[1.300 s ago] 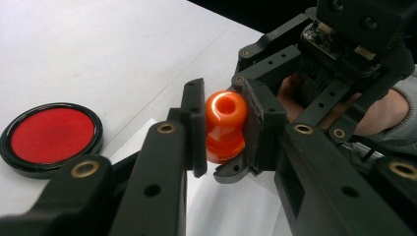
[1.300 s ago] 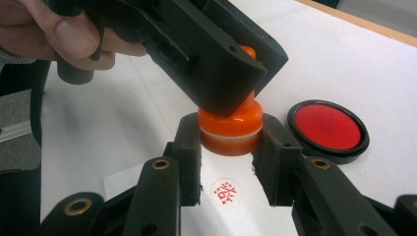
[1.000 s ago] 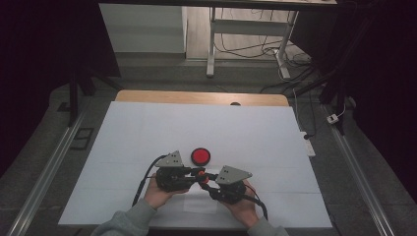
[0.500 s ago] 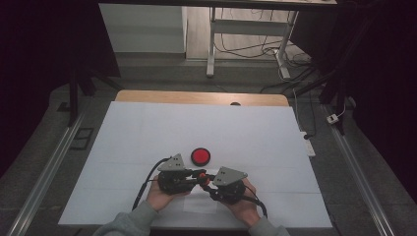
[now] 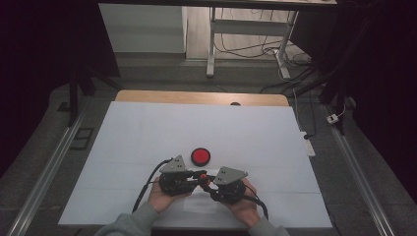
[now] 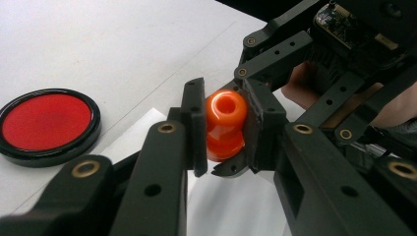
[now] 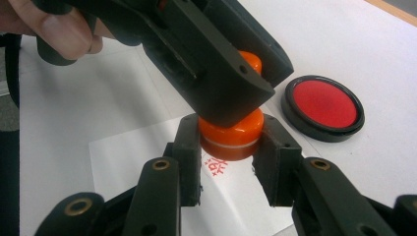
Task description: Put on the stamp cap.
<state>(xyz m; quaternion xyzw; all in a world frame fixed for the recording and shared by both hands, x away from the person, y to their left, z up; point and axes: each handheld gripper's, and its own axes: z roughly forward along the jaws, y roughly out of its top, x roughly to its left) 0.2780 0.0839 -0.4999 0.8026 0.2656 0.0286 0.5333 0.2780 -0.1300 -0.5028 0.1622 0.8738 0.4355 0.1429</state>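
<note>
Both hands have drifted slightly nearer the person since a second ago, and the red ink pad [image 5: 200,156] has kept its place. Just before that pad, an orange stamp [image 6: 225,125], glossy with a round knob and wider base, hangs over a slip of paper [image 7: 231,184] bearing a red print. Left tongs [image 6: 223,127] are clamped on its knob; right tongs [image 7: 230,140] are clamped on its base.

The stamp [image 7: 231,132] sits between both grippers' jaws, over the paper slip [image 7: 231,196] (a printed mark under it). The ink pad [image 5: 200,156] lies on the table [image 5: 147,132] just beyond the left gripper [image 5: 199,178], the right gripper [image 5: 209,186] beside it.
</note>
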